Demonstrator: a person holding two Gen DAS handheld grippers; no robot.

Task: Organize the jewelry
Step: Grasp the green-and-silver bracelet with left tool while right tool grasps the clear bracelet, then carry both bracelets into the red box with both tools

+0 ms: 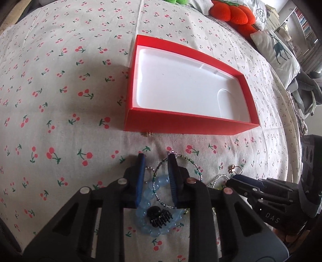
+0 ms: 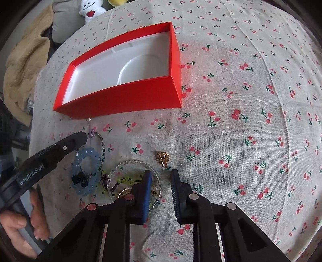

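An open red box (image 1: 181, 123) (image 2: 120, 100) with a bare white insert lies on the cherry-print cloth. Near it sits a jewelry pile. My left gripper (image 1: 156, 156) points down over a pale blue bead bracelet (image 1: 145, 227) (image 2: 88, 155) and a thin dark beaded loop (image 1: 188, 157); both run through the gap, and its pads do not press them. A black claw clip (image 1: 159, 218) lies on the blue bracelet. My right gripper (image 2: 161, 171) is open over bare cloth, just short of a gold earring (image 2: 163, 157), with its left finger over a clear bead bracelet (image 2: 132, 162).
Red plush strawberries (image 1: 231, 14) and a deer-print pillow (image 1: 279, 54) lie beyond the box. A white plush toy (image 2: 90, 10) and a beige blanket (image 2: 24, 60) sit at the far left. A small gold piece (image 1: 148, 134) lies by the box wall. A hand (image 2: 12, 221) holds the left gripper.
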